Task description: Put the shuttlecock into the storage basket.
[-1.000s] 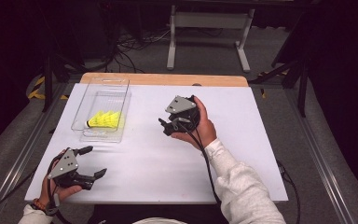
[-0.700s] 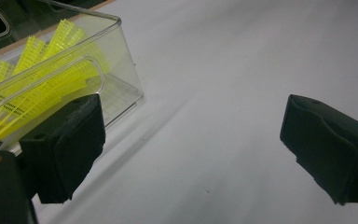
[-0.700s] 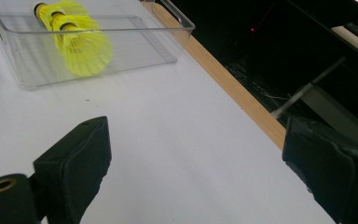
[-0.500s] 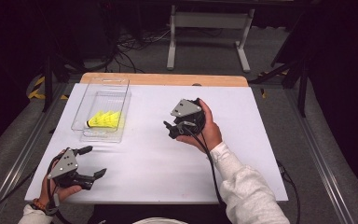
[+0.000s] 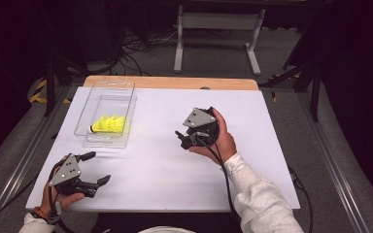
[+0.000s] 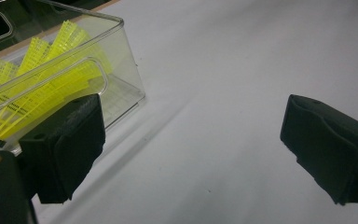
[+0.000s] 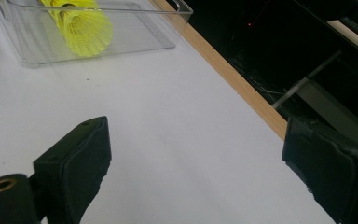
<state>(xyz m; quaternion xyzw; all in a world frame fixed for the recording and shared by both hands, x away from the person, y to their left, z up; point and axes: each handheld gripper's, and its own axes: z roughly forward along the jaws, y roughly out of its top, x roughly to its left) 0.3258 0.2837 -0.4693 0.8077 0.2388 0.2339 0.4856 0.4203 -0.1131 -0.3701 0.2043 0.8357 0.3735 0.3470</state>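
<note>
Inside the clear bin (image 5: 108, 121) at the bench's (image 5: 150, 170) far left, the yellow shuttlecocks (image 5: 108, 125) are lying stacked; nothing loose remains outside. Both the left hand-held gripper (image 5: 93, 167) and right hand-held gripper (image 5: 182, 138) are hovering wide open, gripping nothing, so packing looks finished.

From the high view I get a brightly lit white table (image 5: 155, 165) against a dim, nearly black room. Light falls from above, leaving soft shadows. The clear bin (image 6: 116, 60) shows glare along its edges. In both gripper views the near black pads (image 7: 74, 163) look soft and slightly blurred.
</note>
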